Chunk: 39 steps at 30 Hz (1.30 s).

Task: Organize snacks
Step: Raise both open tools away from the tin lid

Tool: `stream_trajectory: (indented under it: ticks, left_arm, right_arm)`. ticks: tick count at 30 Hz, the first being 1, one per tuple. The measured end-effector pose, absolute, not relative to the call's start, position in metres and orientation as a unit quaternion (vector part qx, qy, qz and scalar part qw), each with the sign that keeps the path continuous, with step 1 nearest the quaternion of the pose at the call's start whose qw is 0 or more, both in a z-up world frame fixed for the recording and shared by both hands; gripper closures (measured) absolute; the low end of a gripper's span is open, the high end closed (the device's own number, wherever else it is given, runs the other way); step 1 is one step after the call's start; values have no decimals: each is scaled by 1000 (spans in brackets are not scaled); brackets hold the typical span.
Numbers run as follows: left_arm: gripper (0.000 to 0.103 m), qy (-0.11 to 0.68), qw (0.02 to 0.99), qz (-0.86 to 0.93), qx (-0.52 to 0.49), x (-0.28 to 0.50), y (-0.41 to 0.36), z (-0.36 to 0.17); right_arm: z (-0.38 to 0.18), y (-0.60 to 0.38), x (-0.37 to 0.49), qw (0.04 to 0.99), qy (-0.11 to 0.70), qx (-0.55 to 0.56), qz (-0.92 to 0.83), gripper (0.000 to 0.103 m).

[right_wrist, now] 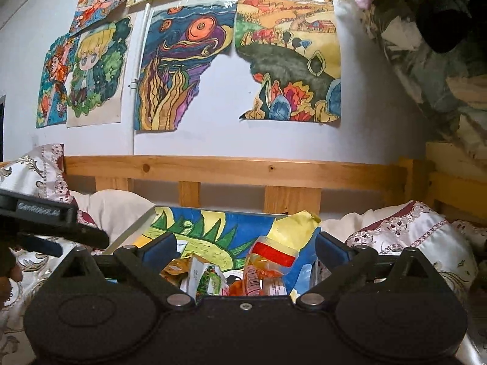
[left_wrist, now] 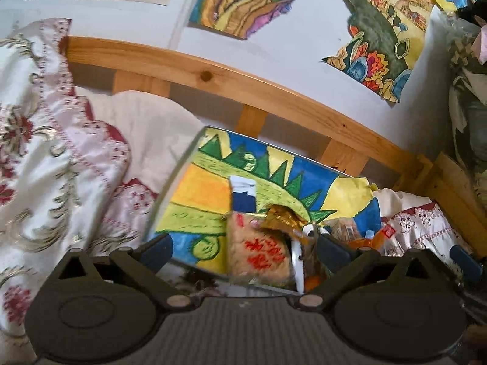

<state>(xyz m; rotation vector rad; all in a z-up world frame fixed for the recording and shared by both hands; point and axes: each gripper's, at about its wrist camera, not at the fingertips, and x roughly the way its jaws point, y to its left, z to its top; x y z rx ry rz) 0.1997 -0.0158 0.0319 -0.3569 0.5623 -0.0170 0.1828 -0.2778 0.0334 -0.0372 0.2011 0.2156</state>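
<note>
A shallow box [left_wrist: 170, 182] lined with a bright crayon drawing lies on the bed and holds several snack packets. In the left wrist view a tan packet with red characters [left_wrist: 258, 252] and a gold wrapper [left_wrist: 283, 219] lie in it, below my left gripper [left_wrist: 243, 252], whose blue pads stand wide apart and touch neither. In the right wrist view my right gripper [right_wrist: 243, 252] is just as wide over the same box [right_wrist: 131, 231]. Beneath it lie a clear packet with a red band [right_wrist: 271, 255], a green-and-white packet [right_wrist: 207, 279] and an orange one [right_wrist: 176, 269]. The left gripper's black housing [right_wrist: 39, 213] shows at the left edge.
A wooden bed rail [right_wrist: 231, 172] runs behind the box, with drawings taped to the white wall [right_wrist: 219, 91] above. Embroidered white-and-red pillows [left_wrist: 45, 158] [right_wrist: 411, 231] flank the box on both sides. A bulky patterned bundle [right_wrist: 441, 60] hangs at the upper right.
</note>
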Motion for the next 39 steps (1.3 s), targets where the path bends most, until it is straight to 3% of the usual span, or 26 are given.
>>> stream_trajectory:
  ticks: [20, 39]
  left_arm:
    - [1, 274, 947, 74, -148, 86, -3, 19]
    - [1, 312, 941, 59, -115, 65, -6, 2]
  right_arm:
    - [30, -270, 103, 980, 149, 3, 131, 1]
    - [10, -257, 77, 961, 234, 23, 144, 1]
